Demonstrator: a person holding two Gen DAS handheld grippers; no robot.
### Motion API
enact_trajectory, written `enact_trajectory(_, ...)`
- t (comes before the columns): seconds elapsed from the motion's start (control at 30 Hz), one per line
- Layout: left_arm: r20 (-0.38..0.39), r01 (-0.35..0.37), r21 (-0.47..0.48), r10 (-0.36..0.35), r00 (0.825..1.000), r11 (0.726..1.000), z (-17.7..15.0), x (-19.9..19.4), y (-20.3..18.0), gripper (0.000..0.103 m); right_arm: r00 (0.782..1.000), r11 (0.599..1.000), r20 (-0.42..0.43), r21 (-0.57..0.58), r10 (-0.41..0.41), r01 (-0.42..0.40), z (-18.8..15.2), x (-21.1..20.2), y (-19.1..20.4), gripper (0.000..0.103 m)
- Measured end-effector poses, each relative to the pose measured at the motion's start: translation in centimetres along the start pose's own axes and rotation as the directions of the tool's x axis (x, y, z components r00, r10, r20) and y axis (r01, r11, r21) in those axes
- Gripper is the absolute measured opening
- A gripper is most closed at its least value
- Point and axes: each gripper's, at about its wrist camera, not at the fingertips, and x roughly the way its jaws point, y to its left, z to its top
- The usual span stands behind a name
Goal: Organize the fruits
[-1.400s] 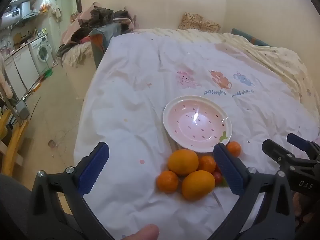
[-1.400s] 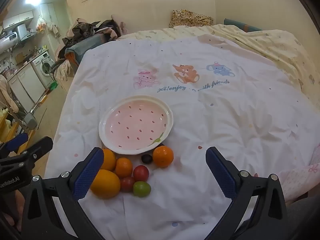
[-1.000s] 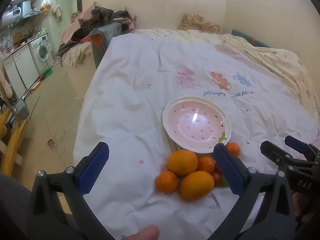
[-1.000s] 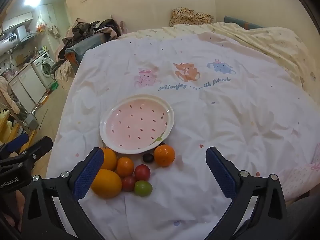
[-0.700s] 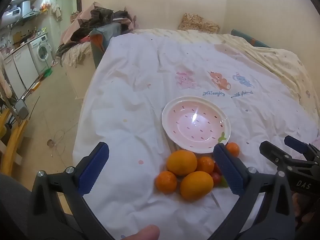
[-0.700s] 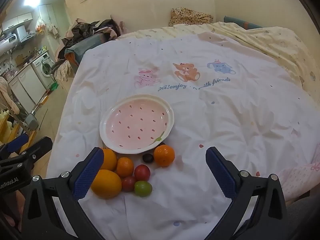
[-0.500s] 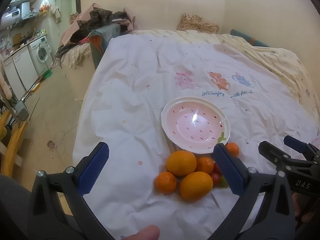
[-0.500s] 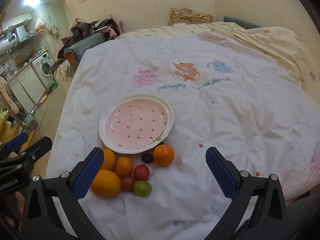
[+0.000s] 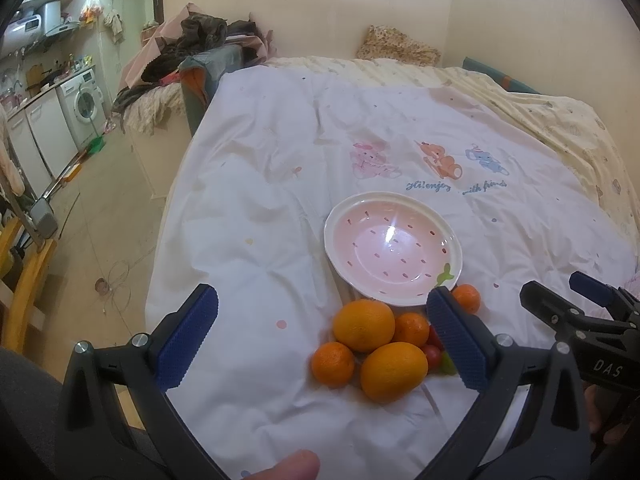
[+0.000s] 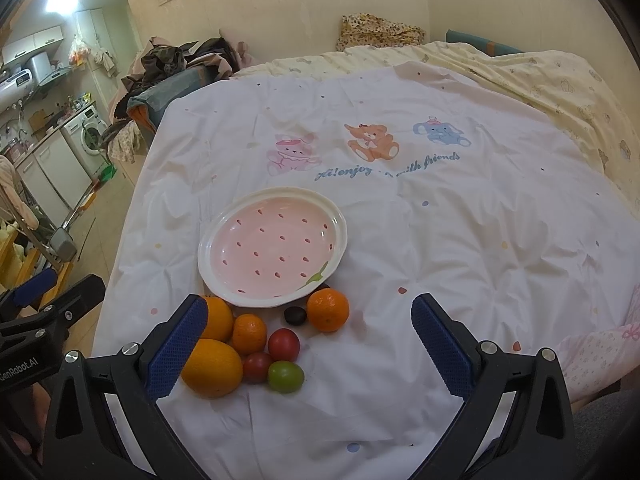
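A lived-in home: a bed (image 10: 460,240) under a cartoon-animal quilt fills the room. At ten o'clock a kitchen corner holds a washing machine (image 9: 86,106), beside heaped clothes (image 9: 192,46).

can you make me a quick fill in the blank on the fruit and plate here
1. The pink strawberry-patterned ceramic plate holds ____ fruit.
2. The one round green fruit lies on the white printed bedsheet beside a ____ one.
3. The left gripper and right gripper both have their jaws ____.

Missing words: no; red; open
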Motion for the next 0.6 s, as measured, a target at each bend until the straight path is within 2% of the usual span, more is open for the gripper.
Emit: enact_trajectory(0.6, -0.001, 0.001, 0.000, -0.001, 1.000, 1.000, 0.03, -0.02, 0.03, 0.103, 1.000, 1.000, -0.003, 0.001, 0.001, -0.001, -0.04, 0.05, -0.13, 0.103)
